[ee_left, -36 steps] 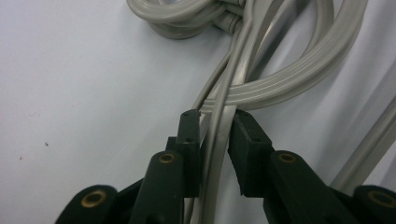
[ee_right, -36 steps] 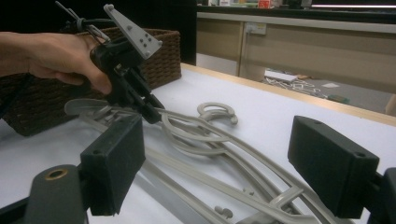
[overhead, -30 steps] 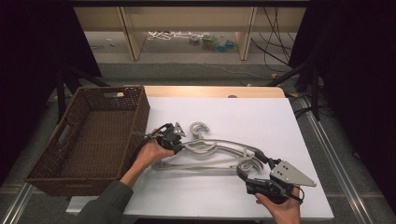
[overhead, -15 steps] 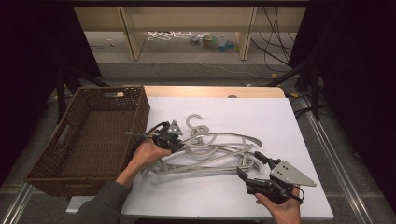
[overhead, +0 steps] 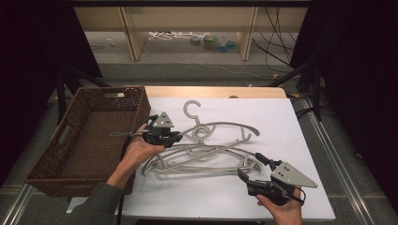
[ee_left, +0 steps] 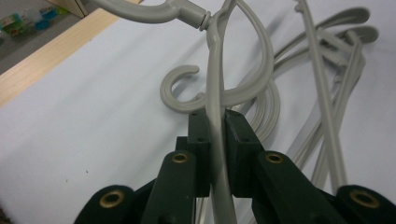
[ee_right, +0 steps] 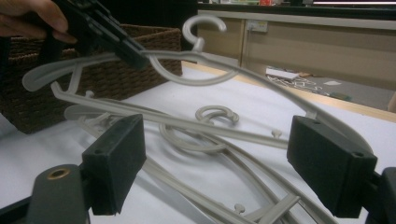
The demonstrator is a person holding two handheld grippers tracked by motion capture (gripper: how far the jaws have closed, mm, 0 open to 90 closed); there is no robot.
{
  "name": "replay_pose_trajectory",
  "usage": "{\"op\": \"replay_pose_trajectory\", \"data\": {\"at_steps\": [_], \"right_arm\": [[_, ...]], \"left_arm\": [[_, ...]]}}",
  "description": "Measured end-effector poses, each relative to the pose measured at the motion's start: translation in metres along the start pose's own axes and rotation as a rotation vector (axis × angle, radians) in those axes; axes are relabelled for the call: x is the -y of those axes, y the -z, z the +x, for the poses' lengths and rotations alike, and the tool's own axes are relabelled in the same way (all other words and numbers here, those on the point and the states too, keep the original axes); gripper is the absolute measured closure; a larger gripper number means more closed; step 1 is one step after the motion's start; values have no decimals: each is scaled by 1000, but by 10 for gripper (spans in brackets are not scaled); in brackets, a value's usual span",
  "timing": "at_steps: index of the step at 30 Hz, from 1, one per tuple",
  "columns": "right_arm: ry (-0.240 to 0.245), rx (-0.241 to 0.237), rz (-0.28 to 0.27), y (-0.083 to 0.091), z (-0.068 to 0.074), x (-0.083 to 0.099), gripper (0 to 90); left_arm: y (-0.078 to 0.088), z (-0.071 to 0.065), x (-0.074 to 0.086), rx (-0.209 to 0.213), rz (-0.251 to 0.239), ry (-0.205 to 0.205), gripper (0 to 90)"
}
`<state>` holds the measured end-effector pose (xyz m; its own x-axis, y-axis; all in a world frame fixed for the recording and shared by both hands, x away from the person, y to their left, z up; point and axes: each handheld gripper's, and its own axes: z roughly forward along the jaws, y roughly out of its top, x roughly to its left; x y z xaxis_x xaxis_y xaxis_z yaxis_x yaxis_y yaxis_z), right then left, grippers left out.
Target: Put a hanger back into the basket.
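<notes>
My left gripper (overhead: 178, 136) is shut on the arm of a grey plastic hanger (overhead: 220, 124) and holds it tilted above the pile, near the basket's right side. In the left gripper view the pads (ee_left: 200, 135) clamp the thin hanger arm (ee_left: 214, 84), and its hook arches overhead. More grey hangers (overhead: 197, 161) lie tangled on the white table below it. My right gripper (overhead: 252, 166) stands open at the pile's lower right end. In the right gripper view its jaws (ee_right: 224, 156) are wide apart with nothing pressed, and the lifted hanger (ee_right: 201, 70) hangs from the left gripper (ee_right: 100, 28).
A dark wicker basket (overhead: 94, 136) stands at the table's left edge, right beside my left hand. The white table sheet (overhead: 291, 122) stretches to the right. Behind the table, a low shelf holds cables and small items.
My left gripper has risen and drawn back toward the basket, lifting the clamped hanger off the pile; its hook has moved up and left. The right gripper has stayed in place.
</notes>
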<state>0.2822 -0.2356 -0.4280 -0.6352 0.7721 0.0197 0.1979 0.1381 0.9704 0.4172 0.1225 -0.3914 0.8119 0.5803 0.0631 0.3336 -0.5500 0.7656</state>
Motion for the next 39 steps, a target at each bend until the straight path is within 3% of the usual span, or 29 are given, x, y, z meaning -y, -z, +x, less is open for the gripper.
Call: {"op": "replay_pose_trajectory", "data": {"at_steps": [7,10,13,14,15,17,19,21,22,25,27,34,39], "right_arm": [[0,1,-11,0,0,0,205],[0,-5,0,0,1,0,205],[-1,-6,-7,-1,2,1,205],[4,-6,-6,-2,1,1,205],[4,-6,-6,-2,1,1,205],[1,-8,-6,-1,2,1,205],[2,-8,-6,-1,2,1,205],[1,-6,-3,-2,2,2,205],[1,-5,-1,-2,2,2,205],[-1,-19,4,-3,2,2,205],[3,-11,5,-3,2,2,205],[1,-3,8,-3,2,3,205],[1,-8,10,-4,2,3,205]], "left_arm": [[26,0,-10,-21,-62,20,818],[42,-1,-17,-54,-94,32,819],[62,1,-25,-72,-108,26,819],[79,4,-27,-84,-124,31,819],[79,4,-27,-84,-124,31,819],[99,10,-28,-116,-139,21,819],[117,16,-27,-140,-169,42,819],[136,24,-23,-165,-160,33,819],[149,30,-17,-193,-169,54,819],[159,38,-10,-225,-157,59,819],[167,48,2,-247,-164,91,819],[180,69,27,-288,-159,145,819],[184,80,39,-293,-161,180,819]]}}
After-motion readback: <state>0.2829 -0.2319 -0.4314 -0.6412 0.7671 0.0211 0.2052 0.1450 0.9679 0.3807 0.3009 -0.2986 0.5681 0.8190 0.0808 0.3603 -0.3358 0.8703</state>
